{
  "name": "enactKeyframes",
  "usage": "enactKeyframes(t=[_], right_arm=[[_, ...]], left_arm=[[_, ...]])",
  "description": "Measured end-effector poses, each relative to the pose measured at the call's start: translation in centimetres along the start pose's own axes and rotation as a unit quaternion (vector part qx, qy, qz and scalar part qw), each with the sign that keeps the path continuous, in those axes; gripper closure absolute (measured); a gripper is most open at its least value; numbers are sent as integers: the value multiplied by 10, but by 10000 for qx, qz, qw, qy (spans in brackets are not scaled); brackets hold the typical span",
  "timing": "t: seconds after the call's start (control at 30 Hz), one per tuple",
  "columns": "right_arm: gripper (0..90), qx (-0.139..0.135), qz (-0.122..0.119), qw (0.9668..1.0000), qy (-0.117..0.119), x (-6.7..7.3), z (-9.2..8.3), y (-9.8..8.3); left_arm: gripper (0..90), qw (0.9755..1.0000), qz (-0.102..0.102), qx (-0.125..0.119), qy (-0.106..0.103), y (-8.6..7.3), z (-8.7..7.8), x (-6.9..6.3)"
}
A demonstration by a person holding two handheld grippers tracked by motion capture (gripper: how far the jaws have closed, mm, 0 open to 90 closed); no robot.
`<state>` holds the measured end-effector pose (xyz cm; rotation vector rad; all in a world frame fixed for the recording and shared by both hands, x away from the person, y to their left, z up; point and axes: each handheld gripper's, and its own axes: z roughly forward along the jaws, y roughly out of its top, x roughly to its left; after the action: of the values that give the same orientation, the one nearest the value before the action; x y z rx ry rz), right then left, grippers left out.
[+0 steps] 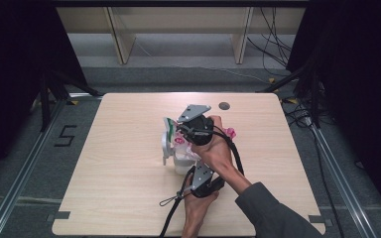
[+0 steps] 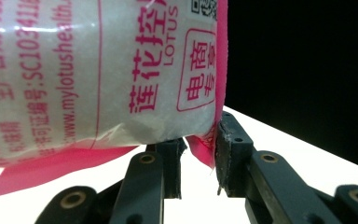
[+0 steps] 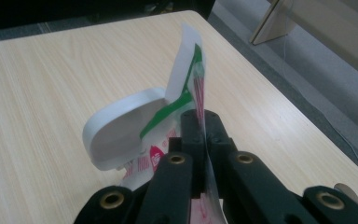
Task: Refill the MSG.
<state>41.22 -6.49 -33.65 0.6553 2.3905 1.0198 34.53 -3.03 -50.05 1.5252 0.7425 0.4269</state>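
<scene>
A white bag [image 1: 177, 140] with pink print and a green band near its top is held up over the middle of the table [image 1: 124, 188]. My right gripper [image 1: 176, 130] is shut on the flat top edge of the bag [image 3: 192, 70], its jaws pressed together on the film [image 3: 201, 116]. From below, my left gripper [image 1: 192, 166] grips the bag's pink bottom corner [image 2: 203, 147], with the printed side of the bag [image 2: 98, 70] looming close above its jaws. A white rounded scoop-like container [image 3: 116, 135] sits against the bag's left side [image 1: 166, 147].
The person's forearms cross at the table's front right, and a black cable [image 1: 171, 218] trails off the front edge. A dark round hole [image 1: 223, 105] lies in the tabletop at the back. Wooden shelving legs [image 1: 121, 44] stand beyond the table.
</scene>
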Motion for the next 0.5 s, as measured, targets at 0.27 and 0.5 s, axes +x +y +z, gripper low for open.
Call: enactKeyframes(t=[0.27,0.5], right_arm=[[900,-127,-28,9999,-18,-3,0,-1],[900,-40,-64,10000,-50,0,3,-1]], left_arm=[[731,10000,20,19,-2,0,-1,0],[731,10000,47,47,0,0,0,0]])
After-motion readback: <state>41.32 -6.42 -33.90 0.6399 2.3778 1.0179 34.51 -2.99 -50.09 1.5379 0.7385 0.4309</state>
